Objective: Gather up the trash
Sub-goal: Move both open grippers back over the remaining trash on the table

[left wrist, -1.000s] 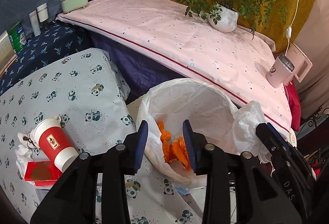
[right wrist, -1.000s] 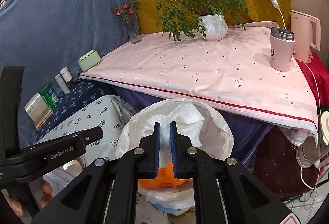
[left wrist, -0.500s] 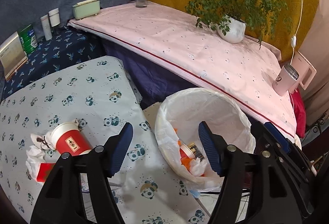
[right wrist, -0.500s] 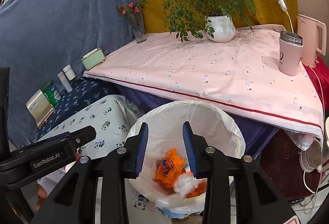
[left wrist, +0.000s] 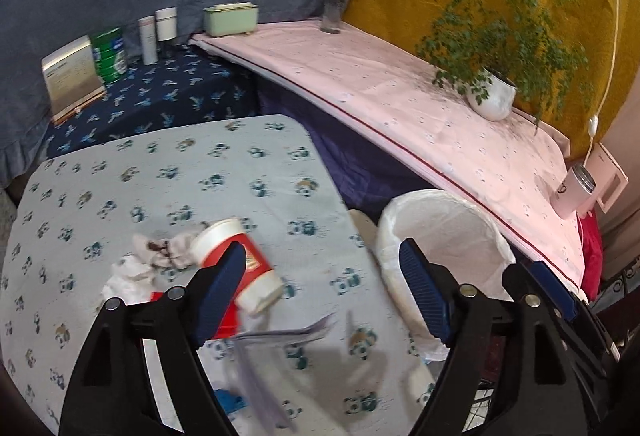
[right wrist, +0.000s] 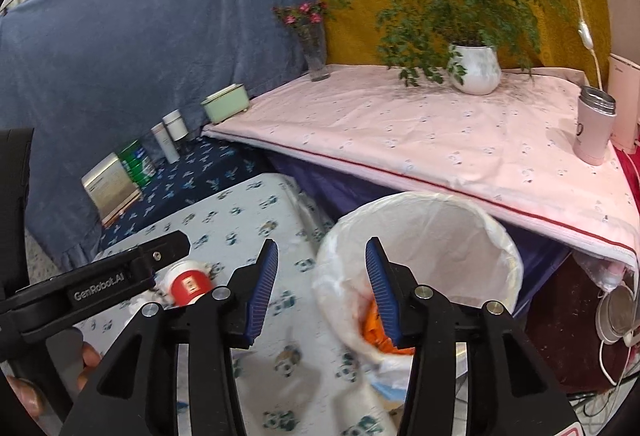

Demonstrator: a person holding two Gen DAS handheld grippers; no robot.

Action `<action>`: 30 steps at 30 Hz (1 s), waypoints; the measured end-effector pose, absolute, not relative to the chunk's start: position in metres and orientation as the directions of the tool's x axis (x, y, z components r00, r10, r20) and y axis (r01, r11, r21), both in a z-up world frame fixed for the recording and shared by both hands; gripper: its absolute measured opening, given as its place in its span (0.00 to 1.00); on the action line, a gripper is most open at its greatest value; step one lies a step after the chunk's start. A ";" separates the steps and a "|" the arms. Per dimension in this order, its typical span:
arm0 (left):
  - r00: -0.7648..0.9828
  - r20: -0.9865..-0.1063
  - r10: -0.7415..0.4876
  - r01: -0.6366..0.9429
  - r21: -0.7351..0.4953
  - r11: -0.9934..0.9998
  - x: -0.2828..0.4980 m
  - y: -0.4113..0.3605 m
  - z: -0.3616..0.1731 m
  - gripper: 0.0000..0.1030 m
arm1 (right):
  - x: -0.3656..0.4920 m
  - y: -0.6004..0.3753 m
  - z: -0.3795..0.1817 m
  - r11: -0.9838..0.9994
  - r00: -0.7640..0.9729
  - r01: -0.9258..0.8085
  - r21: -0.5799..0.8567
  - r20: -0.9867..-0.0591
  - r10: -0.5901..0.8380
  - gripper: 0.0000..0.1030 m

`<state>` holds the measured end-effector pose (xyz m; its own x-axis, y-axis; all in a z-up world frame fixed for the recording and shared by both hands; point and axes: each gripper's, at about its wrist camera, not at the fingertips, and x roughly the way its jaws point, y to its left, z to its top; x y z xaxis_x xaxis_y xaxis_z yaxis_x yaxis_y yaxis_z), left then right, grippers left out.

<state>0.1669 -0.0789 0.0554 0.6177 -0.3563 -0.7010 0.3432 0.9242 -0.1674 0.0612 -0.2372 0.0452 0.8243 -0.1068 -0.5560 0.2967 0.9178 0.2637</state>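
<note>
A red and white paper cup (left wrist: 236,266) lies on its side on the panda-print table (left wrist: 168,175), beside crumpled tissues (left wrist: 156,252), a red packet (left wrist: 226,320) and loose papers (left wrist: 288,332). My left gripper (left wrist: 320,272) is wide open and empty, just above the cup. The white-lined trash bin (right wrist: 432,236) stands off the table's right edge with orange wrappers (right wrist: 376,328) inside. My right gripper (right wrist: 320,276) is open and empty over the bin's left rim. The cup also shows in the right wrist view (right wrist: 188,282).
A pink-covered shelf (left wrist: 400,95) behind carries a potted plant (left wrist: 492,91), flower vase (left wrist: 334,7), green box (left wrist: 230,19), pink tumbler (left wrist: 574,191) and kettle (right wrist: 624,103). Tins and bottles (left wrist: 120,47) stand on the dark blue cloth at the back left.
Both grippers opened wide and swung left from over the bin towards the table. White tissue dropped from the right gripper into the bin.
</note>
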 end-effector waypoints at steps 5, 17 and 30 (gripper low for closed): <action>0.640 -0.706 -0.304 0.265 -0.168 0.949 0.166 -0.030 0.051 0.73 | 0.063 -0.194 0.045 0.941 0.822 0.221 0.257 -0.568 -0.038 0.47; 0.619 -0.764 -0.181 0.094 -0.157 0.983 0.154 0.073 0.013 0.73 | 0.071 -0.108 0.024 0.968 0.773 0.087 0.235 -0.629 0.083 0.47; 0.552 -0.821 -0.144 0.079 -0.121 0.990 0.133 0.098 -0.027 0.73 | 0.086 -0.082 -0.021 0.976 0.696 0.095 0.196 -0.714 0.076 0.47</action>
